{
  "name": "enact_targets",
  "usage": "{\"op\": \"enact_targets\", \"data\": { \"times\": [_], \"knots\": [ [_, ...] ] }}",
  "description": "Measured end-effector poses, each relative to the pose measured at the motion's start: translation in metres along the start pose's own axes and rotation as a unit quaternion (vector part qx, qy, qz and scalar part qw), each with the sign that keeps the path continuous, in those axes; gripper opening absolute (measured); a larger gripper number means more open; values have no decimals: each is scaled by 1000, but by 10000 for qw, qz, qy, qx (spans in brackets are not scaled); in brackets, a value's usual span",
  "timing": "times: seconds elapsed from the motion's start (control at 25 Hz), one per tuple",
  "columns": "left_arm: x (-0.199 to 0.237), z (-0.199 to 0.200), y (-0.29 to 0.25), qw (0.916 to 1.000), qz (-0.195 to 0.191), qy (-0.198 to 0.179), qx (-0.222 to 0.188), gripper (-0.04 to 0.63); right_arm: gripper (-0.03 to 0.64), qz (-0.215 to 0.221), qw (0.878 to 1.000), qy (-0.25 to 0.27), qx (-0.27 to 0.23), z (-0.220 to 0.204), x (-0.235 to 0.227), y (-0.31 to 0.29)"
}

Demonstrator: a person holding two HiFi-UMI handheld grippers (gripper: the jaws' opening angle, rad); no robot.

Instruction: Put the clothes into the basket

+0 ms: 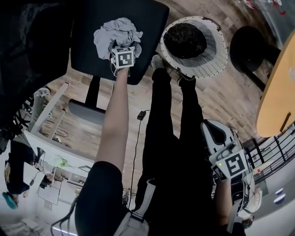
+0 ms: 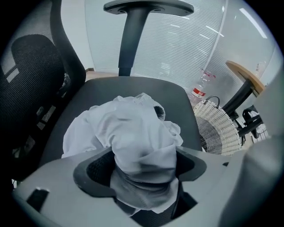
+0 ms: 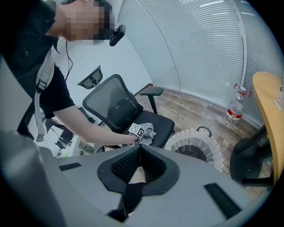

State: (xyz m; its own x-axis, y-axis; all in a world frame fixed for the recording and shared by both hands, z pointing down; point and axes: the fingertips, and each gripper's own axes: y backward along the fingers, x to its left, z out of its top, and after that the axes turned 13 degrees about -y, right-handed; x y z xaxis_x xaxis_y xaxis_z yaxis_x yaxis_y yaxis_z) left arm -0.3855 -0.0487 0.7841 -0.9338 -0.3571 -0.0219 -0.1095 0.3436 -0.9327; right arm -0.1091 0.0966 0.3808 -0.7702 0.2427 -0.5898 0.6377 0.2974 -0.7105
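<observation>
A crumpled light grey garment [image 1: 117, 33] lies on the black seat of an office chair [image 1: 152, 18]. My left gripper [image 1: 123, 57] points steeply down onto it. In the left gripper view the garment [image 2: 133, 133] bulges up between the widely spread jaws of the left gripper [image 2: 144, 153], filling the gap; no firm squeeze shows. The white wicker basket [image 1: 216, 50] with a dark inside stands on the floor right of the chair, also seen as the basket [image 2: 217, 128] and the basket [image 3: 213, 148]. My right gripper [image 1: 230, 163] hangs low at my right side, its tips together in the right gripper view [image 3: 140, 148], with nothing in it.
A wooden table [image 1: 276, 92] curves along the right edge, with a black round stool base [image 1: 249, 46] beside the basket. A water bottle [image 3: 235, 108] stands on the floor by the blinds. The chair's mesh back [image 2: 31, 71] and armrest [image 2: 148, 6] rise around the seat.
</observation>
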Motion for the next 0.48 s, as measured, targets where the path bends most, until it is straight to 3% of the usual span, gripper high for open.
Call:
{"op": "enact_targets", "data": {
  "times": [0.16,0.48],
  "knots": [
    [1,-1,0,9999,97,-64,5,353,17,-19,10000,-43,-2,-1,-3,-1],
    [9,-4,11,9995,299,12,25,146,17,-19,9999,-59,-105,-3,-4,7]
  ]
}}
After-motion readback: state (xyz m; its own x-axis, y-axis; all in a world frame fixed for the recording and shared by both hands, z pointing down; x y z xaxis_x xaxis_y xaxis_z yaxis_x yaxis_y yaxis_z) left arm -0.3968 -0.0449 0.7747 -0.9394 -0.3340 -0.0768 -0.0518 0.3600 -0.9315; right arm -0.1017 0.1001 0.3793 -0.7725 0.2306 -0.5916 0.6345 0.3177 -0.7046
